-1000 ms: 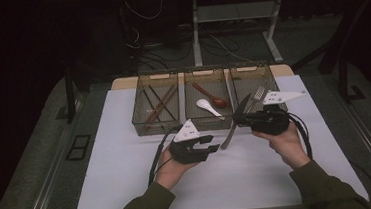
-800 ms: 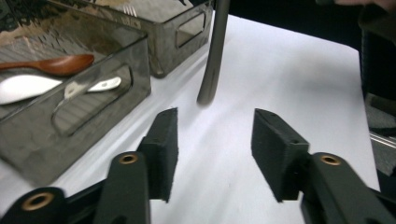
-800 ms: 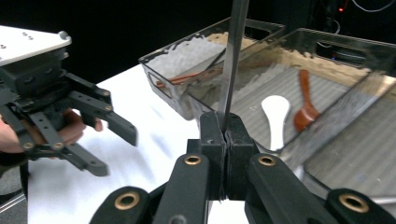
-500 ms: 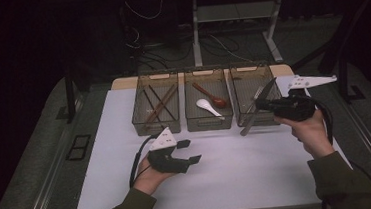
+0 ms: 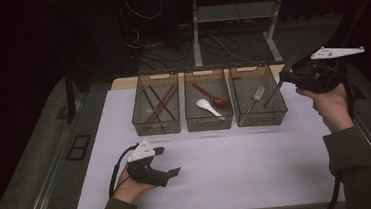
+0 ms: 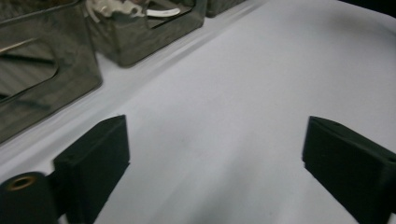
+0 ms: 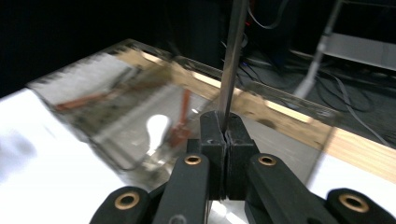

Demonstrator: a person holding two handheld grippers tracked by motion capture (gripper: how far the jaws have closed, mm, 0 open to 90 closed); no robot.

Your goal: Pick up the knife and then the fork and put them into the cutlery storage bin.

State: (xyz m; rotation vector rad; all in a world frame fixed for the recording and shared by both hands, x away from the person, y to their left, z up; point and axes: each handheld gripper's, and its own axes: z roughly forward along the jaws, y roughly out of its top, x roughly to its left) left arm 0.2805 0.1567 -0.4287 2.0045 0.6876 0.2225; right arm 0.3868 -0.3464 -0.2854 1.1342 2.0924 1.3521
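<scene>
The desk (image 5: 239,170) is white, with a light wood strip along its far edge. Three see-through grey bins sit on it. The left bin (image 5: 155,110) holds brown chopsticks (image 5: 159,106). The middle bin (image 5: 208,105) holds a white spoon (image 5: 208,106) and a red-brown spoon (image 5: 212,97). The right bin (image 5: 258,100) holds a silver fork (image 5: 254,99). The left gripper (image 5: 164,162) is black with a grey plate. The right gripper (image 5: 283,78) is black too, and it grips a silver knife (image 7: 232,60). Its fingers (image 7: 212,140) have brass-coloured pins. The sleeves are dark green.

Dark olive-green long sleeves on both forearms. Black-bodied left gripper (image 5: 167,162) and right gripper (image 5: 282,77), each topped by a pale grey three-cornered plate, black cable trailing. Matte black blocky jaws; brass-coloured bushings at the linkage pivots.
</scene>
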